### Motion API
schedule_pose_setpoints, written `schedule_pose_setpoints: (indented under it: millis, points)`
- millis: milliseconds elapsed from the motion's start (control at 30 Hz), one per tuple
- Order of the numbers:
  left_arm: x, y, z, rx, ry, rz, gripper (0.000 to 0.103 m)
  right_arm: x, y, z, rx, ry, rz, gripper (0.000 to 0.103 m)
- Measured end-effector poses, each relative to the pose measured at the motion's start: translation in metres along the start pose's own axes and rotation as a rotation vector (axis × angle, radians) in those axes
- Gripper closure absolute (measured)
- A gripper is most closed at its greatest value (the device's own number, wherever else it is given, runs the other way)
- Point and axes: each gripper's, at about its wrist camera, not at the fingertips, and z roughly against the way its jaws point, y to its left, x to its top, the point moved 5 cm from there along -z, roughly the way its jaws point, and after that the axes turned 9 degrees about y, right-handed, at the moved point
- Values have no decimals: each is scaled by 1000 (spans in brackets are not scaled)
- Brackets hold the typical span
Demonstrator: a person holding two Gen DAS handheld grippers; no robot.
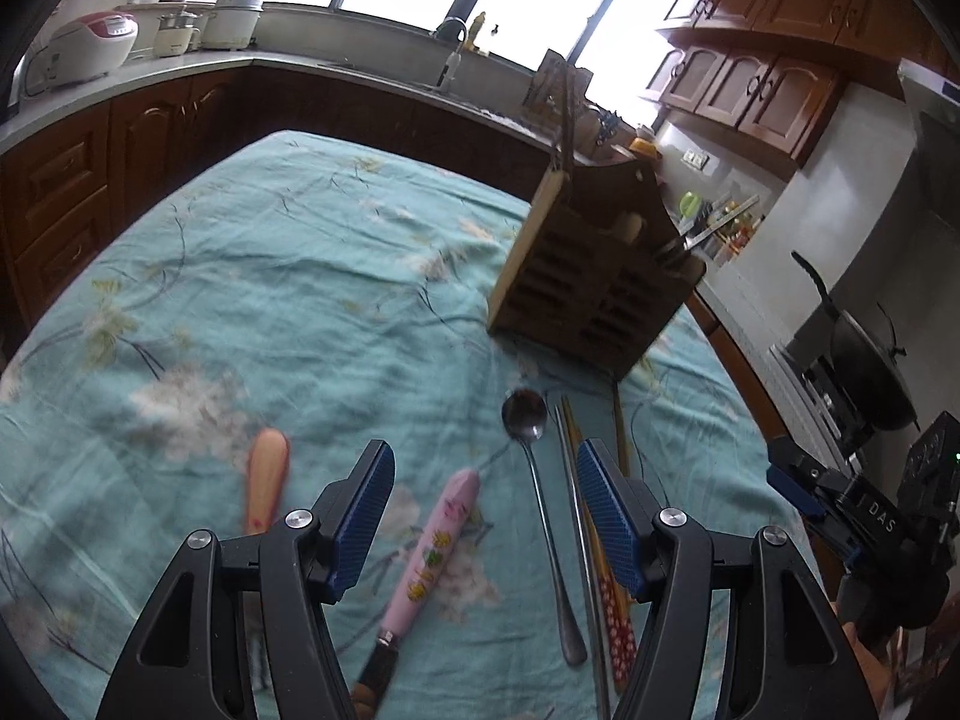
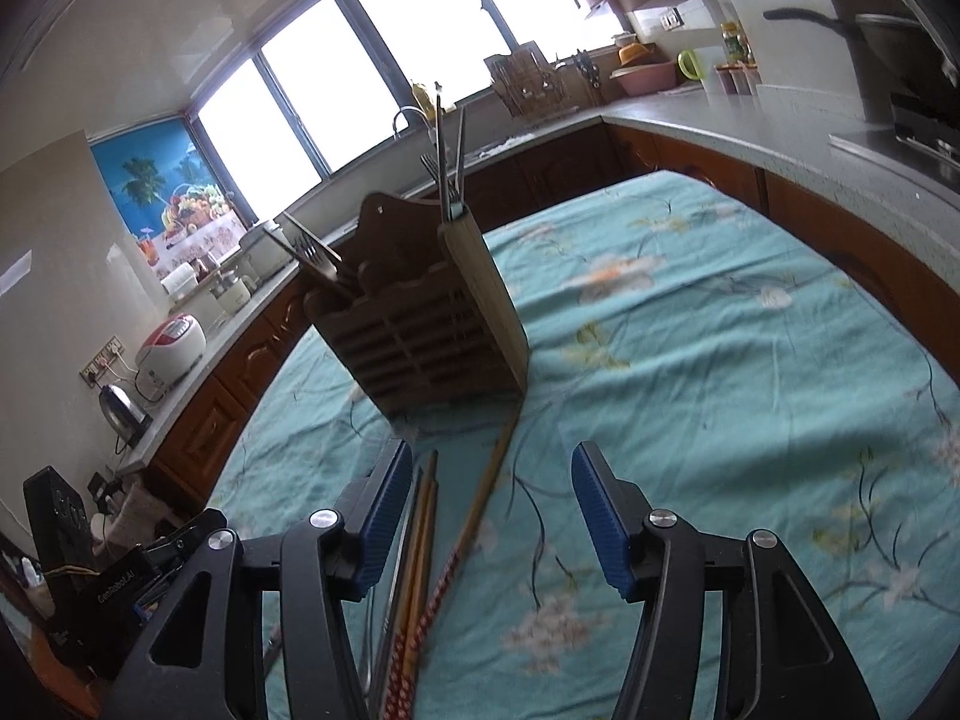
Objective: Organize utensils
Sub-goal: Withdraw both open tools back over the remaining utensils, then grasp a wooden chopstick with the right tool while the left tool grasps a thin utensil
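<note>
A wooden utensil holder [image 1: 591,285] stands on the teal floral tablecloth [image 1: 270,276]; it also shows in the right wrist view [image 2: 420,318] with forks and chopsticks in it. On the cloth lie a metal spoon [image 1: 540,498], chopsticks [image 1: 600,570], a pink-handled knife [image 1: 432,558] and an orange-handled utensil [image 1: 266,477]. My left gripper [image 1: 486,510] is open and empty above the knife and spoon. My right gripper [image 2: 492,516] is open and empty above the chopsticks [image 2: 474,516].
Wooden kitchen cabinets and a grey counter [image 1: 180,63] run around the table, with rice cookers [image 1: 90,45], a sink tap [image 1: 453,30] and a stove with a black pan [image 1: 864,354]. The other gripper [image 1: 864,510] shows at the right edge.
</note>
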Motion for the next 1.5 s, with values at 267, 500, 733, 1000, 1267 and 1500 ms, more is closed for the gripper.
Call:
schedule_pose_setpoints:
  millis: [267,500,733,1000,1267,1500]
  points:
    - [-5,-18,-21,-13,49,-29,40,-10,1,-11,-3,45,15,45]
    - [-8,-22,-43,-10,90,-42,40,-11,1,-24,0,77,24,45]
    - [16,-16,-61,61,96,-50,41,-11,17,-51,24,154,80,59]
    - [40,-24,-105,109,165,-105,42,-16,25,-74,26,210,106,69]
    - [44,-41,-152,203,224,-204,46,-5,4,-69,6,182,52,69]
    - [40,-27,-147,252,216,-243,100,-4,12,-79,16,210,77,69]
